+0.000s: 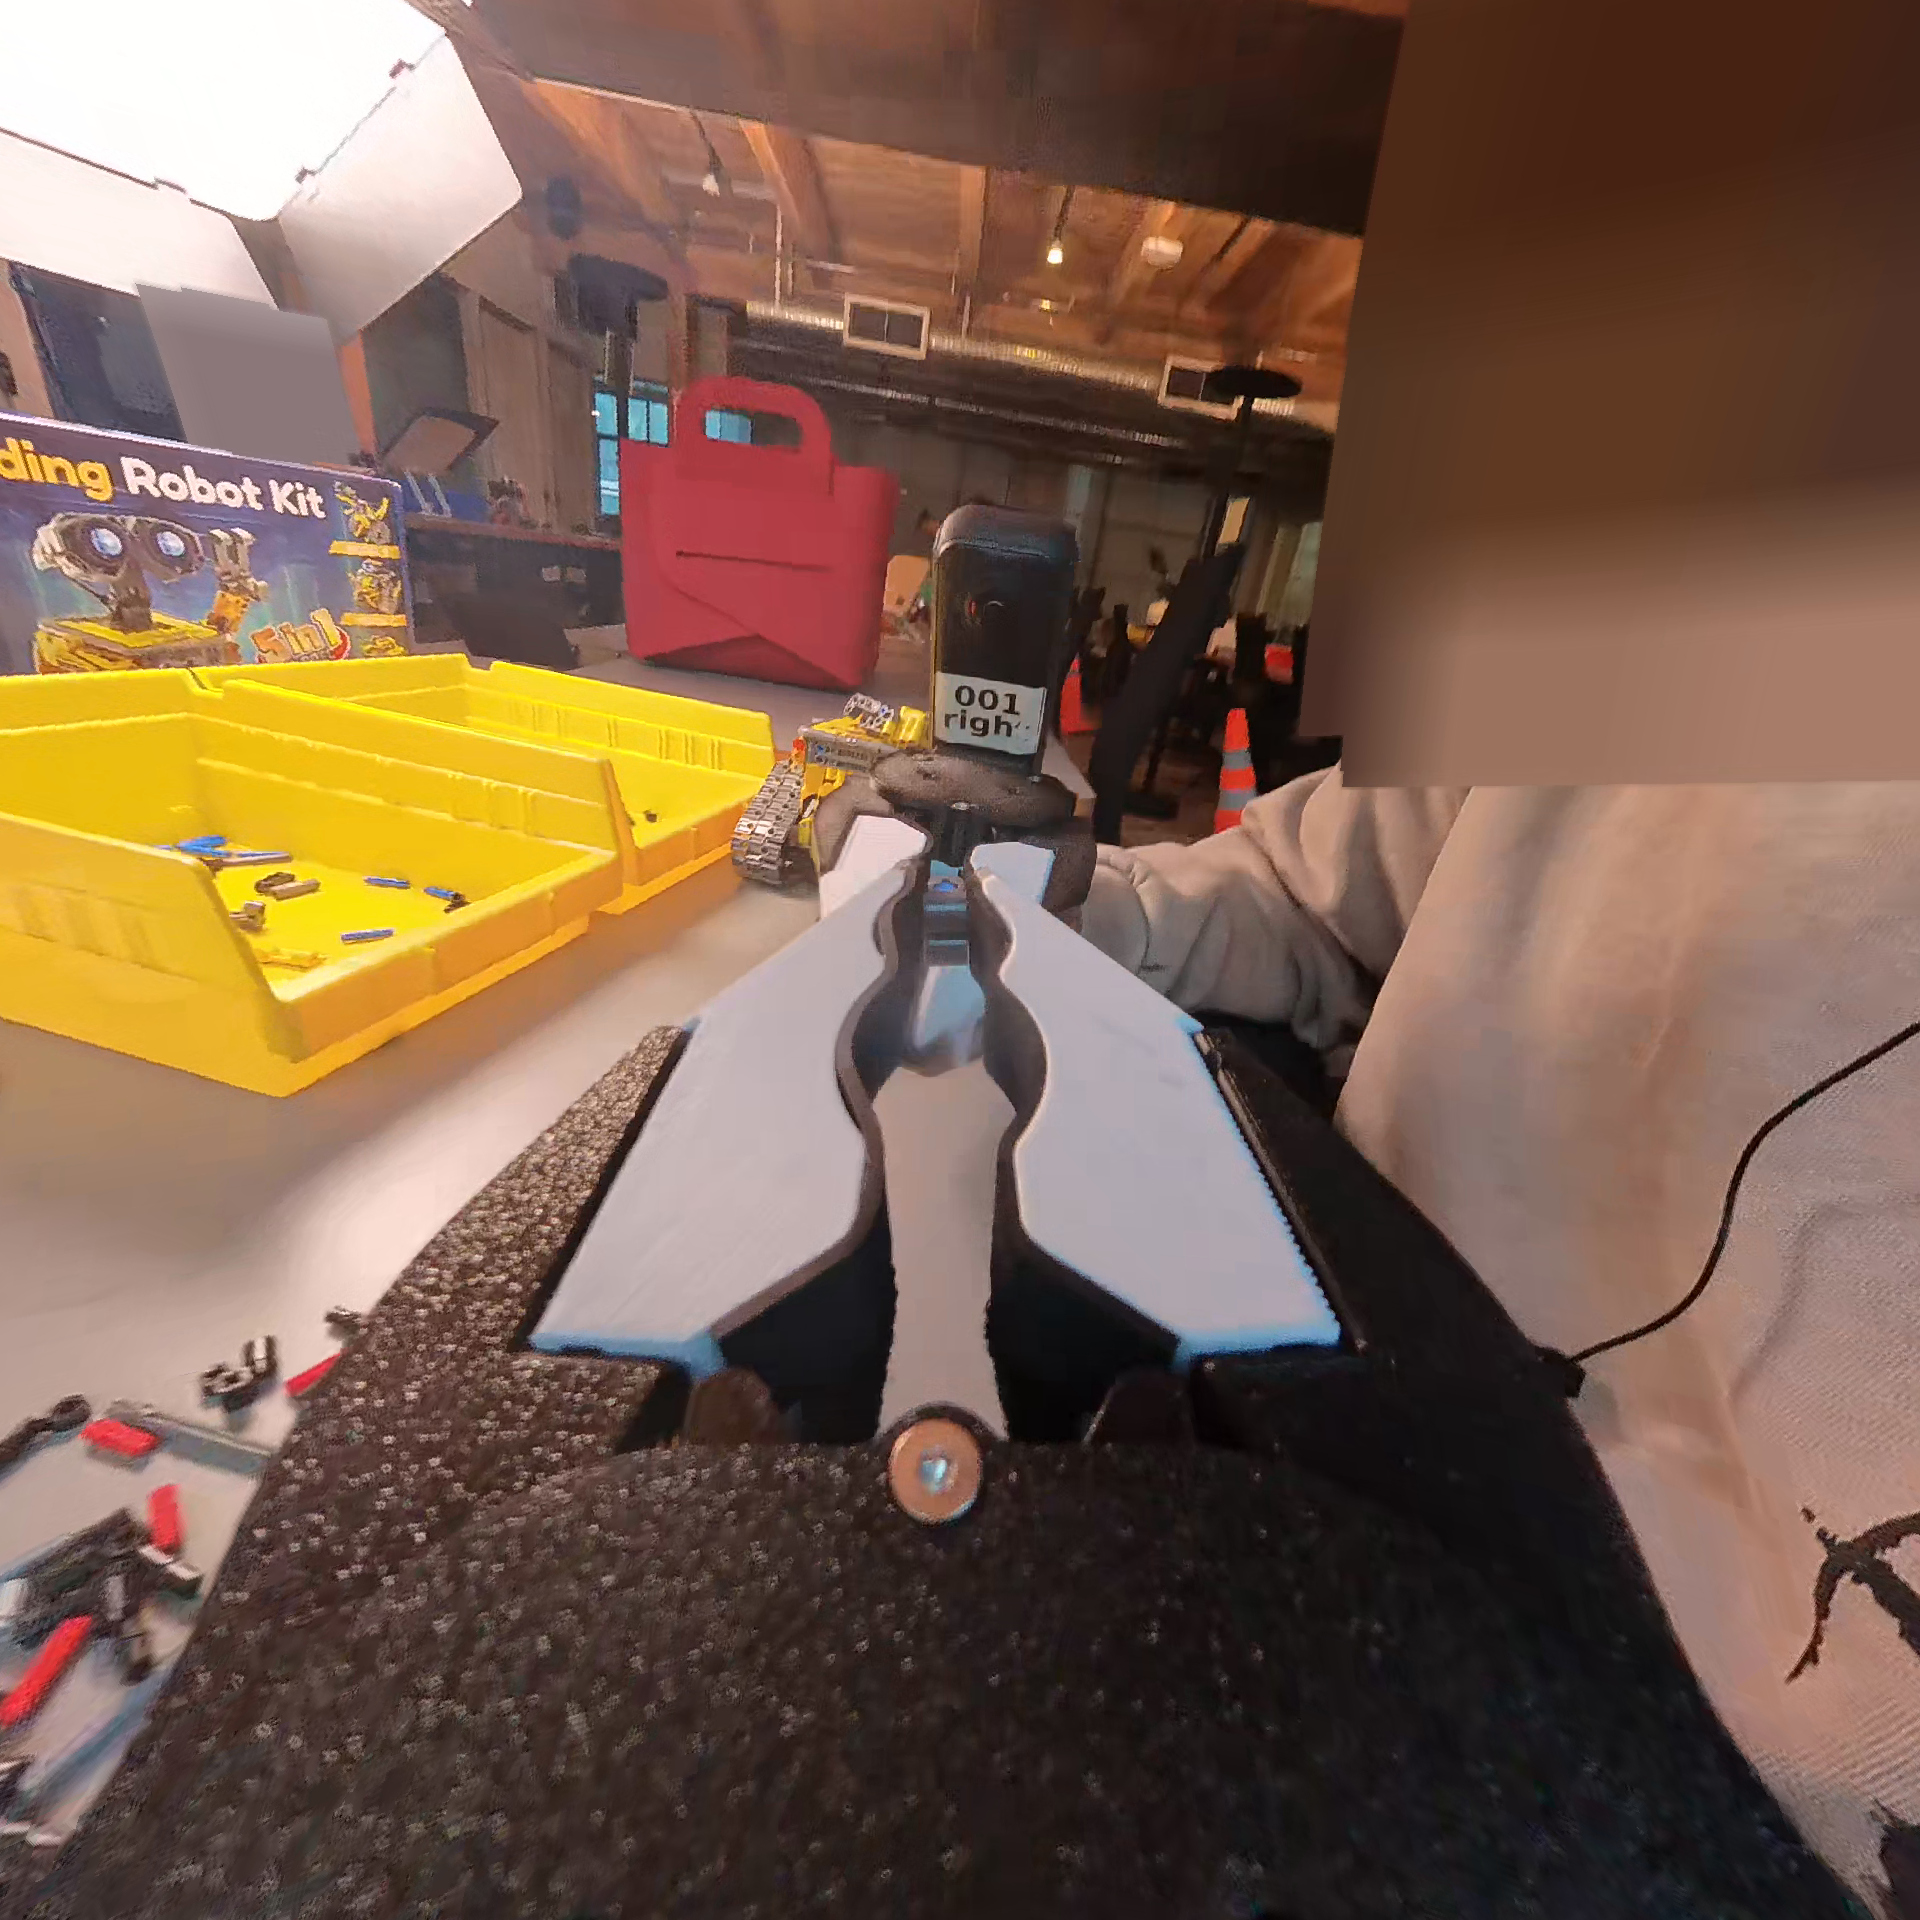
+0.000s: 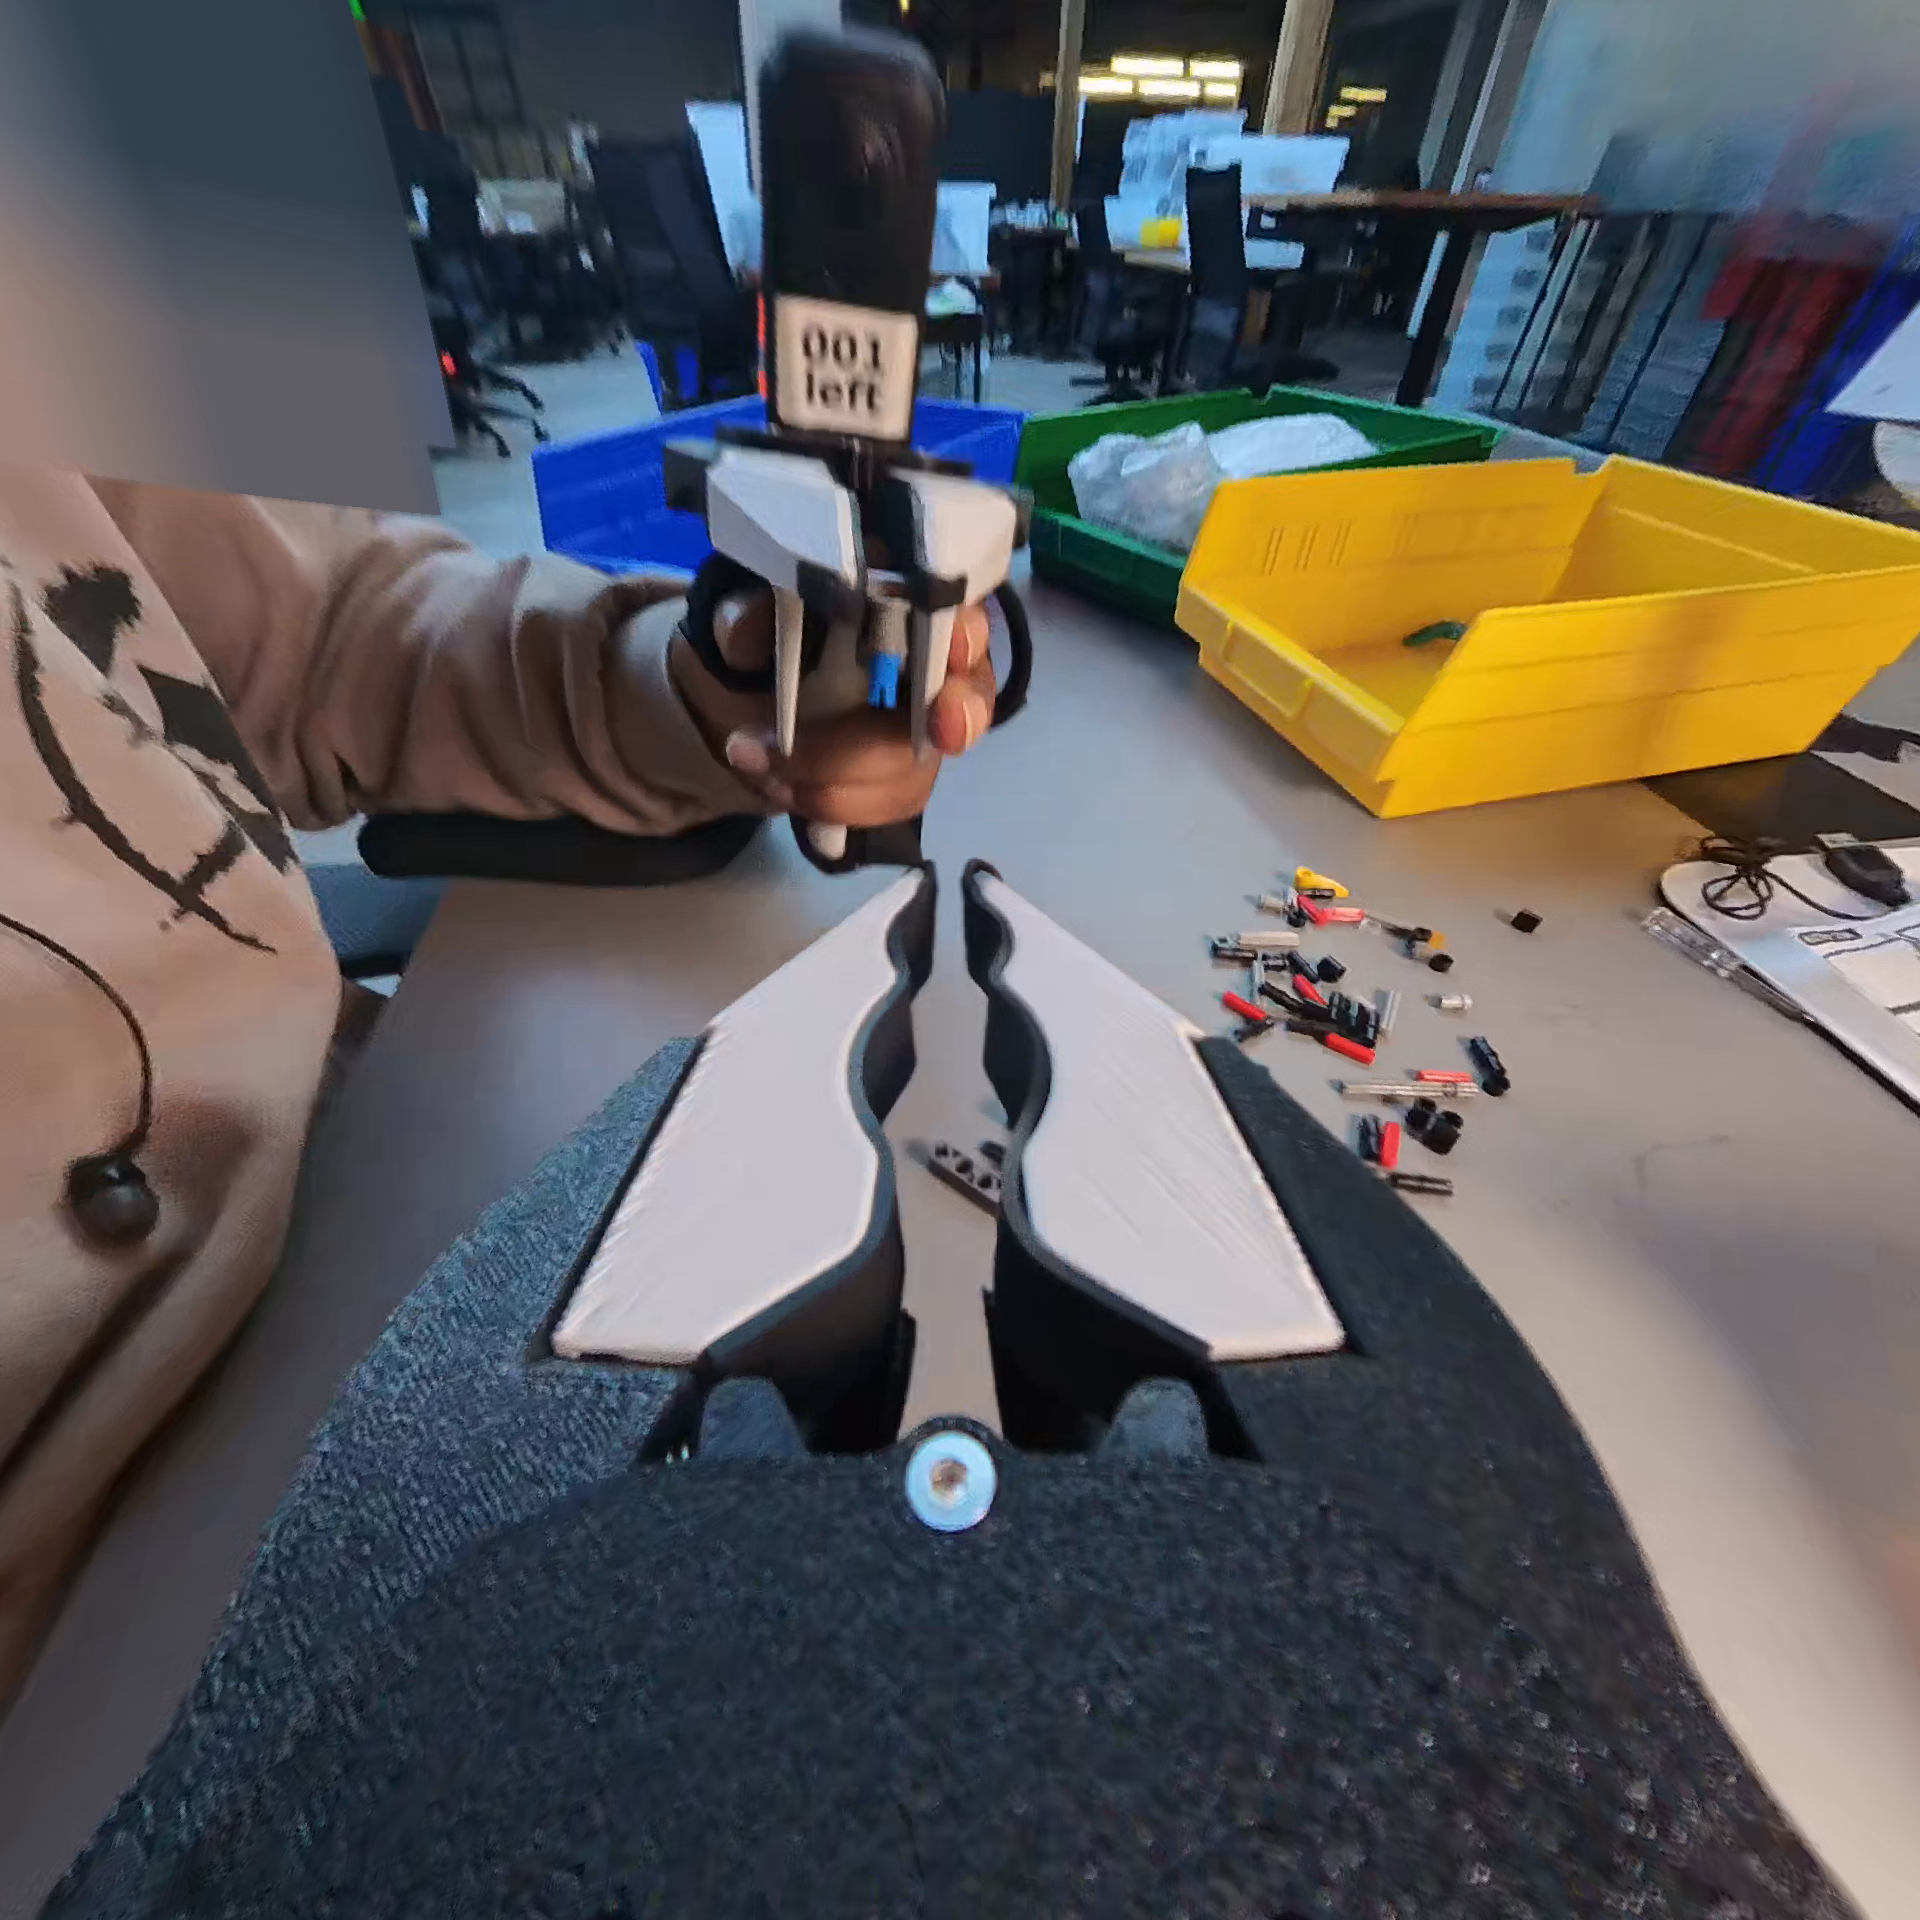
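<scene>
Here the left claw [image 2: 854,681], raised above the bench [image 2: 1091,748] in a hand [image 2: 862,758], pinches a small grey-and-blue piece [image 2: 883,655]. The right claw [image 2: 948,883] is almost closed, empty. Yellow bin [image 1: 312,831] holds scattered small parts [image 1: 301,883]; green bin [image 2: 1247,436] holds plastic bags [image 2: 1195,468].

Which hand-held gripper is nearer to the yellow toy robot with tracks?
Right. The right hand-held gripper is just beside the toy robot; the left hand-held gripper faces it from farther back.
</scene>
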Tool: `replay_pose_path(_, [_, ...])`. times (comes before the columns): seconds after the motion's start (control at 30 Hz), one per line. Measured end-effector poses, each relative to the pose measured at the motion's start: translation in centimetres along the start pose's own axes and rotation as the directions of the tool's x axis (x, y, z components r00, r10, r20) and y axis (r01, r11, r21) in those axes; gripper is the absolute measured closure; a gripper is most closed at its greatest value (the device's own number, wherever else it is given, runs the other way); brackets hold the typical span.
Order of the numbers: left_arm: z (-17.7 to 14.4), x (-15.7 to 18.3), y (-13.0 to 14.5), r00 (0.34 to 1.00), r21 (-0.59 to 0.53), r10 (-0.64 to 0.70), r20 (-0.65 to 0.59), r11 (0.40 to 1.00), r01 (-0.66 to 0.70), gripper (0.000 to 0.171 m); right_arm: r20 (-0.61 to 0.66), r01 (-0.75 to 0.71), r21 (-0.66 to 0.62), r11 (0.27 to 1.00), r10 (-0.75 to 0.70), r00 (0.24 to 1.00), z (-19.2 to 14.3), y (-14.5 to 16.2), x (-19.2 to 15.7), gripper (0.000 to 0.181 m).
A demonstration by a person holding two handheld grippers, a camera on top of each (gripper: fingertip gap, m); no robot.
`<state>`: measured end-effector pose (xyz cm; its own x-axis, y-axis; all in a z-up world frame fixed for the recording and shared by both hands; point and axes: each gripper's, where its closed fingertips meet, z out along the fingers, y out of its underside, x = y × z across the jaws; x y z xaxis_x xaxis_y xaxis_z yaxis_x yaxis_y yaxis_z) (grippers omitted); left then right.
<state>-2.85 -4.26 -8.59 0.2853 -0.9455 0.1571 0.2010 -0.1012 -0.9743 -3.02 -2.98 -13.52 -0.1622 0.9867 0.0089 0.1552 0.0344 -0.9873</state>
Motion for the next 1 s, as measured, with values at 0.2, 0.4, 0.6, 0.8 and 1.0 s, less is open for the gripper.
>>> replay_pose_path(0.2, [0.9,-0.3,1.2,0.998,0.036,-0.058,-0.022,0.998,0.059,0.165,0.086,-0.140,0.140,0.980,0.129,0.988,-0.3,-2.6,-1.1,0.166])
replay_pose_path(0.4, [1.2,0.2,2.1,0.998,-0.018,-0.028,-0.047,0.999,0.027,0.164,0.061,-0.052,0.093,0.994,0.046,0.997,-1.1,-2.3,-1.2,0.177])
replay_pose_path(0.6, [1.2,0.0,4.3,0.995,-0.190,0.101,-0.002,0.977,-0.099,0.171,0.010,0.055,0.096,0.994,-0.056,0.998,-2.5,-3.2,-0.9,0.176])
replay_pose_path(0.8, [1.5,0.0,5.0,0.993,-0.276,0.114,0.003,0.955,-0.109,0.144,0.051,0.112,-0.026,0.993,-0.111,0.993,-1.8,-1.2,-1.9,0.177])
replay_pose_path(1.0, [1.6,0.6,5.5,0.986,-0.291,0.164,-0.018,0.943,-0.162,0.164,0.046,0.148,-0.038,0.988,-0.146,0.988,-1.4,-0.8,-2.1,0.176])
